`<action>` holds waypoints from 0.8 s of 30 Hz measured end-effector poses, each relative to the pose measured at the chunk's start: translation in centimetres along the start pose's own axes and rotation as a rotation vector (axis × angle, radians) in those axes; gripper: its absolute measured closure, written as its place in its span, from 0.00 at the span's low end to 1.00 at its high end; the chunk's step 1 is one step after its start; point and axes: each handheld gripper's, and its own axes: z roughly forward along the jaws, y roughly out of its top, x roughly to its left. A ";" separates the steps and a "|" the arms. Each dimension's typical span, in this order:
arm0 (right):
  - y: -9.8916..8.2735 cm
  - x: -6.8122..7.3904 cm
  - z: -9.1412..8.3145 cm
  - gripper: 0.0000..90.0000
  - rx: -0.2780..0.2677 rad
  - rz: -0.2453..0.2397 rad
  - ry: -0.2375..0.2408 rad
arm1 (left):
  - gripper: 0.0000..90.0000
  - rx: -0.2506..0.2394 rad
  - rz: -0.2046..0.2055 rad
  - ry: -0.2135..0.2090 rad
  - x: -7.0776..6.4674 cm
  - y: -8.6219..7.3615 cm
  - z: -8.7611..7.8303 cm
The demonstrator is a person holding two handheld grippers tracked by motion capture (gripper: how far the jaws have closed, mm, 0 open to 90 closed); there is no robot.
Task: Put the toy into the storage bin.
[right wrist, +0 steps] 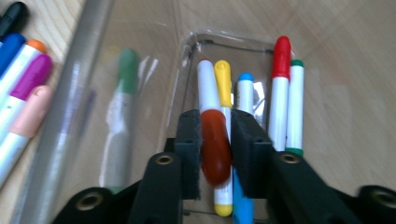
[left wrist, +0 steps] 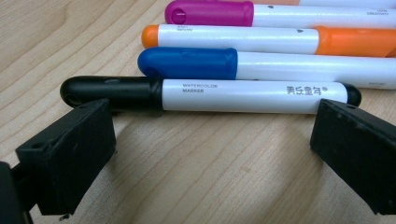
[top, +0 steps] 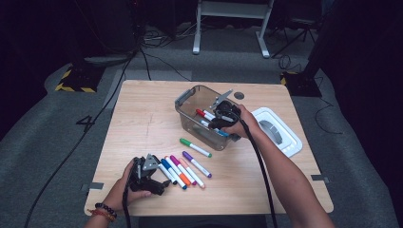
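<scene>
Your left gripper [top: 164, 183] rests low on the table [top: 142, 123] at its near left corner, jaws spread wide with nothing between them. In the left gripper view the jaws stand either side of bare wood, and the black marker [left wrist: 210, 93] lies crosswise just past their tips, untouched. Behind it, side by side, lie the blue marker [left wrist: 261, 65], the orange marker [left wrist: 271, 39] and the magenta marker [left wrist: 280, 14].

From the high view, that row of loose markers sits just right of your left gripper, with a purple marker [top: 196, 164] at its far end and a green marker [top: 195, 147] lying alone a little farther up, near the clear plastic bin [top: 186, 102].

Your right gripper [top: 219, 118] reaches down into the bin. In the right gripper view its jaws are narrow, set on either side of the dark red cap of a red-brown marker [right wrist: 214, 135]; the marker looks blurred, and you cannot tell whether the pads press on it. Below it, on the bin's floor, lie a yellow marker [right wrist: 222, 79], a light blue marker [right wrist: 244, 91], a red marker [right wrist: 281, 84] and a green-ended marker [right wrist: 295, 107].

To the right of the bin, the white lid [top: 285, 142] lies flat on the table.
</scene>
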 end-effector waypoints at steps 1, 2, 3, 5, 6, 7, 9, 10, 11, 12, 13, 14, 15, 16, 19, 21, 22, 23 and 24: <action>0.0 0.0 0.0 0.74 0.000 0.001 -0.015 | 0.00 0.000 0.001 0.000 0.0 0.0 0.0; 0.0 -0.1 -0.2 0.73 -0.012 0.008 -0.032 | 0.00 0.000 0.000 0.000 0.0 0.0 0.0; -0.1 -0.2 -0.6 0.72 -0.025 0.020 -0.029 | 0.00 0.000 0.001 0.001 0.0 0.0 0.0; -0.4 -0.5 -1.2 0.67 -0.051 0.031 -0.042 | 0.01 0.000 0.000 0.000 0.0 0.0 0.0; -0.5 -0.6 -1.6 0.66 -0.070 0.044 -0.043 | 0.01 0.001 0.001 0.000 0.0 0.0 0.0; -0.7 -0.7 -1.9 0.65 -0.088 0.052 -0.037 | 0.00 0.001 0.001 0.000 0.0 0.0 0.0; -0.9 -0.7 -2.4 0.62 -0.118 0.051 -0.027 | 0.01 0.000 -0.001 0.000 0.0 0.0 0.0; -1.0 -0.6 -2.9 0.61 -0.136 0.050 -0.020 | 0.00 0.000 0.000 0.000 0.0 0.0 0.0; -1.2 -0.5 -3.2 0.60 -0.148 0.049 -0.019 | 0.00 0.000 0.000 0.000 0.0 0.0 0.0; -1.3 -0.4 -3.6 0.59 -0.160 0.049 -0.021 | 0.01 0.000 0.000 0.000 0.0 0.0 0.0; -1.5 -0.3 -4.1 0.57 -0.176 0.049 -0.016 | 0.01 0.000 -0.001 0.000 0.0 0.0 0.0; -1.6 -0.1 -4.5 0.55 -0.193 0.047 -0.013 | 0.01 0.000 0.000 0.000 0.0 0.0 0.0; -1.8 0.0 -4.9 0.53 -0.204 0.045 -0.017 | 0.00 0.000 0.000 0.000 0.0 0.0 0.0; -2.0 0.3 -5.5 0.50 -0.217 0.041 -0.024 | 0.01 0.000 0.000 0.000 0.0 0.0 0.0; -2.7 1.0 -6.8 0.47 -0.250 0.027 -0.025 | 0.01 -0.001 -0.001 0.002 0.0 0.0 0.0; -3.4 1.7 -7.7 0.45 -0.277 0.017 -0.039 | 0.01 0.000 -0.002 0.002 0.0 0.0 0.0; -3.9 2.0 -8.2 0.45 -0.298 0.011 -0.032 | 0.01 -0.001 -0.002 0.002 0.0 0.0 0.0; -4.2 2.3 -8.5 0.44 -0.307 0.008 -0.032 | 0.01 0.000 -0.002 0.002 0.0 0.0 0.0; -4.7 2.6 -9.0 0.43 -0.315 0.001 -0.034 | 0.01 0.000 -0.002 0.002 0.0 0.0 0.0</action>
